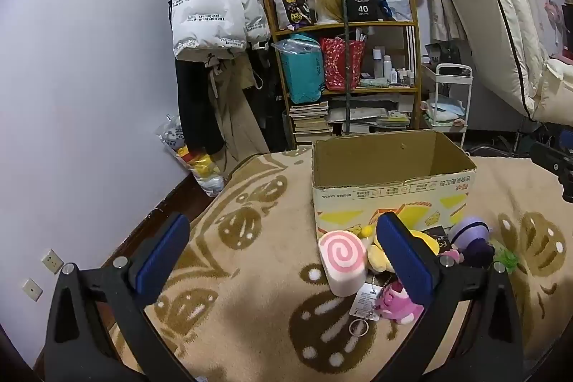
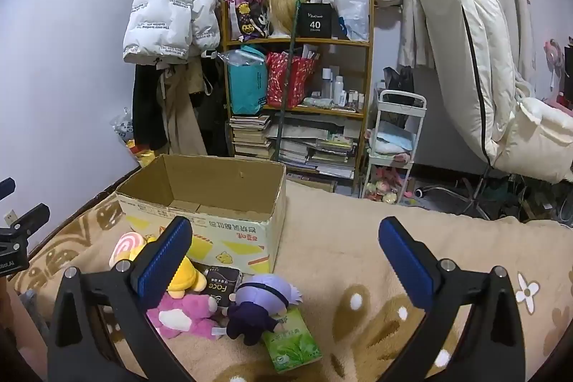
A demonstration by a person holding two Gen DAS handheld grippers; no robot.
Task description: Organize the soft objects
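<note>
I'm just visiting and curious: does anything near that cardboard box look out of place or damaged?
Yes. The cardboard box stands empty while the plush toys lie in a heap in front of it: the pink swirl roll and the purple-haired doll, which lies partly on a green tea packet. The box's top rim looks torn, with no flaps.

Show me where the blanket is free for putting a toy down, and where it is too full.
Free: the beige patterned blanket right of the open cardboard box, and the stretch left of the pink swirl cushion. Crowded: directly before the box, around the purple-haired plush doll, pink plush toy and green tissue packet.
</note>
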